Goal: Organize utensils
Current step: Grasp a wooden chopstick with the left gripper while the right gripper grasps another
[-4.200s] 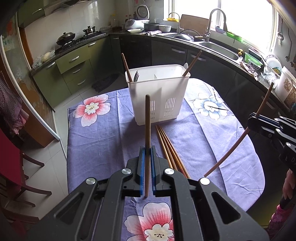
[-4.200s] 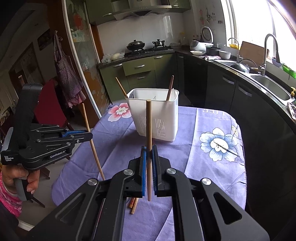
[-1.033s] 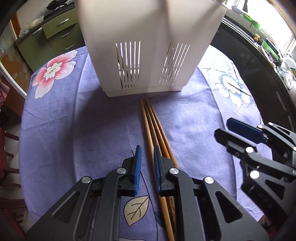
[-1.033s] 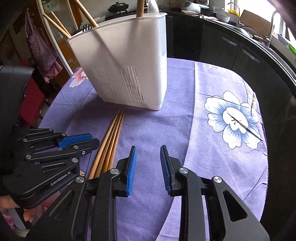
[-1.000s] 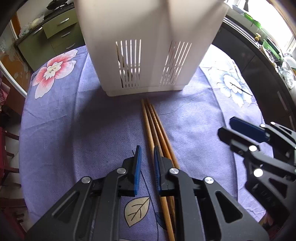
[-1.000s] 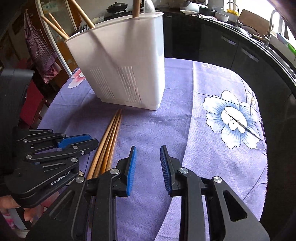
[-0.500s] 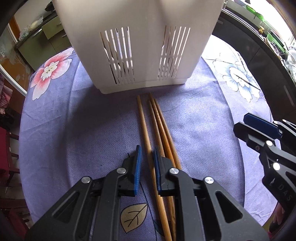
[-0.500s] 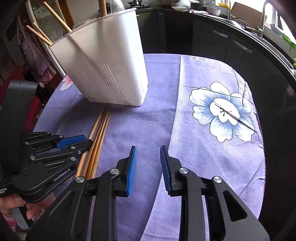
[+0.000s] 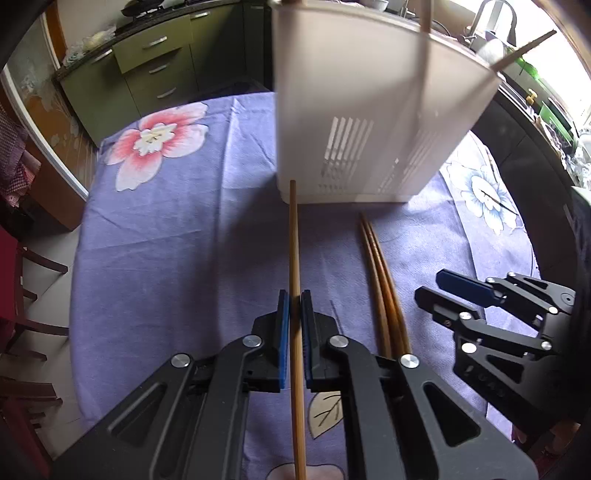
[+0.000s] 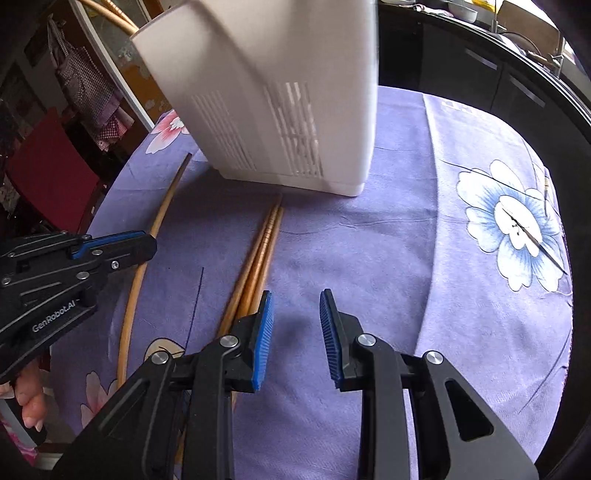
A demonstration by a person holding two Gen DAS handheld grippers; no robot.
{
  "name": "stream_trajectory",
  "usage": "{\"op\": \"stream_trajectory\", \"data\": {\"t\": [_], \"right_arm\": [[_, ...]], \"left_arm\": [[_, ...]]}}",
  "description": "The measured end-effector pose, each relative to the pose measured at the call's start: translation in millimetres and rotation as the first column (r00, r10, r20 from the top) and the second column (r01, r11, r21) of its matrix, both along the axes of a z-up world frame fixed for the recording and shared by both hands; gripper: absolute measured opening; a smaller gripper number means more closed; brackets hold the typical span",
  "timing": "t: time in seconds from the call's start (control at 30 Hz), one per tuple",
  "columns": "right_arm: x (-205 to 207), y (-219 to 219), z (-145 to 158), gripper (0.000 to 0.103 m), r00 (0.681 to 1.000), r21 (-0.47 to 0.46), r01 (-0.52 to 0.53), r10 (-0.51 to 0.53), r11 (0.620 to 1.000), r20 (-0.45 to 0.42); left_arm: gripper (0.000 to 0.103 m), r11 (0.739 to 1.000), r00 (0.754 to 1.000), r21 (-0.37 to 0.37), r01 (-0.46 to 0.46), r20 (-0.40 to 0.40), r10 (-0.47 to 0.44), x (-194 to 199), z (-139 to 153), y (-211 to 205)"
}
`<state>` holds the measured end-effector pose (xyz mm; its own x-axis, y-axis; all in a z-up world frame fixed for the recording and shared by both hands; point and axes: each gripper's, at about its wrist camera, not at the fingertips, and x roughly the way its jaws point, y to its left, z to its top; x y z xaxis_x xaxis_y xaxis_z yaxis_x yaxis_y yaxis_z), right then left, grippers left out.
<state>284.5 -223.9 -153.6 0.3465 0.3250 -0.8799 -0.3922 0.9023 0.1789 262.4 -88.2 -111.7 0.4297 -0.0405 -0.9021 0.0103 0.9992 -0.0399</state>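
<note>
We see our left gripper (image 9: pixel 292 306) low at the near left, its blue pads (image 9: pixel 283 332) pressed almost together on a thin stick that runs out ahead. Our right gripper (image 10: pixel 295 310) sits at the near right, tilted downward, its blue pads (image 10: pixel 263 339) set well apart with nothing between them. A bare hand (image 10: pixel 27 397) grips the left handle.

I am working in a home kitchen. I see green drawers (image 9: pixel 155 62) under a dark counter (image 9: pixel 92 51), a sink tap (image 9: pixel 495 11) by the window, and a flowery tablecloth (image 9: pixel 177 229).
</note>
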Motion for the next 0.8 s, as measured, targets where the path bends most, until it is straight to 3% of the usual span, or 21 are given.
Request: {"op": "stream_trajectory", "data": {"t": [0.33,0.8], "right_arm": [[8.8,29.4,-5.5,0.026,1.0,-0.097,0.008,-0.008,0.995,0.004],[13.0,25.3,-4.2,0.026,1.0,-0.157,0.021,-0.022,0.987,-0.002]], "left_arm": [[0.006,0.999,1.0,-0.03,-0.011,0.015,0.012,-6.0,6.6,17.1],[0.006,0.999,1.0,-0.049,-0.001,0.015,0.002,-10.0,8.1,19.6]]}}
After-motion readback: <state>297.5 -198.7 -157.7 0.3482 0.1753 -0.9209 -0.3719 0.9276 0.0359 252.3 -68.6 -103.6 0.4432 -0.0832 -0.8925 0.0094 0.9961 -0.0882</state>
